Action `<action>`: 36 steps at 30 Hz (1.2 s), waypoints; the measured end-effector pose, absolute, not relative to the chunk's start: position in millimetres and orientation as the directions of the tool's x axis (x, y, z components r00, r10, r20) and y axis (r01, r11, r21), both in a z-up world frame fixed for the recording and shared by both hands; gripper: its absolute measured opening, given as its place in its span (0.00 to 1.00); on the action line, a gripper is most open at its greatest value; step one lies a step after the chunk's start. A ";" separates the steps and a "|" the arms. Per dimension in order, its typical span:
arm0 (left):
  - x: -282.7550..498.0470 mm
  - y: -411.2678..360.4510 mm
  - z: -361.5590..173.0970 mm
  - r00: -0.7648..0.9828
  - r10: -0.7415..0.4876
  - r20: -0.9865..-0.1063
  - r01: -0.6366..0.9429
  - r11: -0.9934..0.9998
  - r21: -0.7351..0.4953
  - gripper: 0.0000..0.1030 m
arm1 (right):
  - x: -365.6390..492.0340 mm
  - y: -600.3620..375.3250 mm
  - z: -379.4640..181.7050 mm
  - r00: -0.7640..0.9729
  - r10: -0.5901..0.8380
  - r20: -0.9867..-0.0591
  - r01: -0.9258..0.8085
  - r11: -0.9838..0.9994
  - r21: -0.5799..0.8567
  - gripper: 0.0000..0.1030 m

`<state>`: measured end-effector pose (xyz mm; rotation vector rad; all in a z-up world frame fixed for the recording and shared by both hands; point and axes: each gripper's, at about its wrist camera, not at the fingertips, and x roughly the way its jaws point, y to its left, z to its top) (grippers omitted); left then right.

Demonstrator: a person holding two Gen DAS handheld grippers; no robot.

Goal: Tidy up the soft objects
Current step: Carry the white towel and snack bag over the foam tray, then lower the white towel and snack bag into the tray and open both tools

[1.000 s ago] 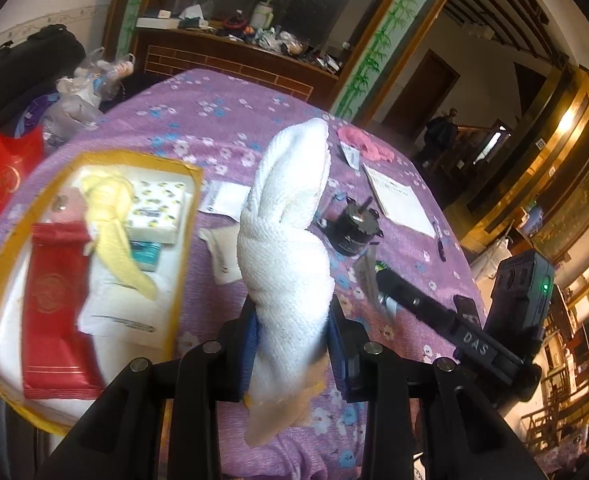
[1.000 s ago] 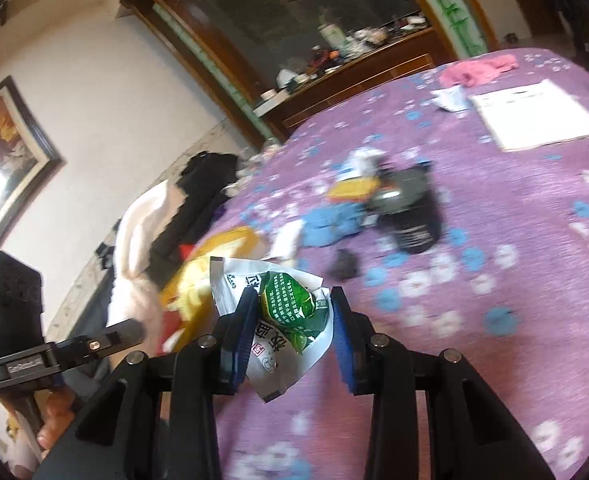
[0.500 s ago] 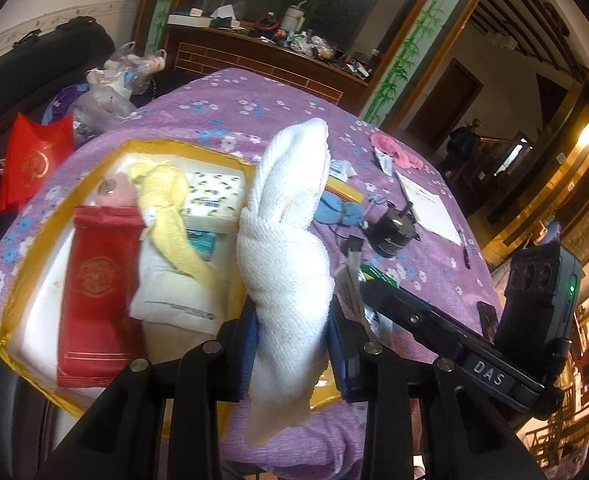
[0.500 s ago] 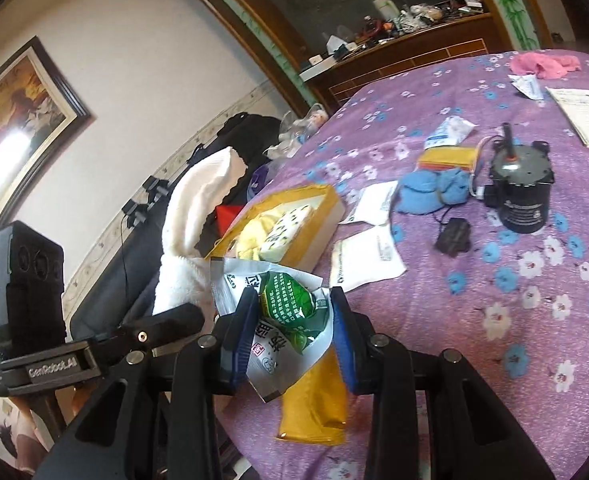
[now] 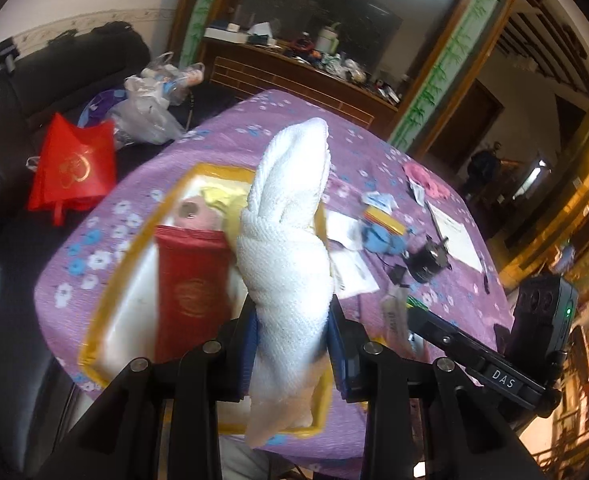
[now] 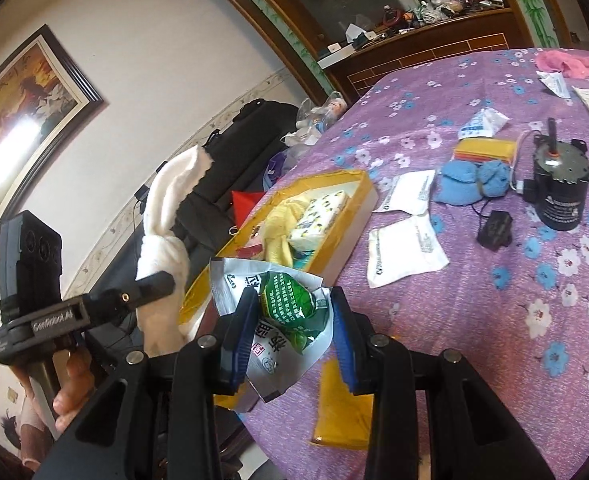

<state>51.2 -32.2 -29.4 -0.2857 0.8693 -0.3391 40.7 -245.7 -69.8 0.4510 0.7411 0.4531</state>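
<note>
My left gripper (image 5: 292,344) is shut on a knotted white towel (image 5: 288,240) that stands up between its blue pads, held over the near end of a yellow-rimmed box (image 5: 142,240). The box holds a red packet (image 5: 188,280), a yellow cloth and a patterned tissue pack (image 6: 322,212). In the right wrist view the same towel (image 6: 162,240) and the left gripper's body show at the left, with a person's hand under it. My right gripper (image 6: 290,328) is shut on a crinkled green-and-white snack bag (image 6: 282,304), just off the box's (image 6: 368,200) near corner.
On the purple flowered tablecloth (image 6: 474,320) lie two white sachets (image 6: 406,252), a blue cloth bundle (image 6: 470,184), a black motor (image 6: 560,196), a yellow packet (image 6: 344,412), papers and a pink cloth (image 6: 566,62). A red bag (image 5: 72,168) and plastic bags rest on the dark sofa beside the table.
The left gripper with the towel has shifted over the box, which now sits under the towel. The right gripper swung toward the box with the snack bag; both grips are unchanged.
</note>
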 end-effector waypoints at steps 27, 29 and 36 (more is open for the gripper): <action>87.4 -9.1 -99.8 0.588 -0.247 -0.770 0.013 0.955 -0.297 0.75 | 58.0 -134.2 -88.4 0.595 0.460 -0.659 -0.372 0.885 0.281 0.53; 82.8 -9.1 -95.9 0.605 -0.238 -0.760 -0.006 0.953 -0.303 0.77 | 52.5 -139.0 -83.7 0.604 0.480 -0.637 -0.385 0.875 0.295 0.64; 61.1 -27.8 -62.7 0.685 -0.203 -0.700 0.011 0.963 -0.269 0.77 | 33.3 -179.3 -64.7 0.644 0.509 -0.572 -0.376 0.861 0.343 0.75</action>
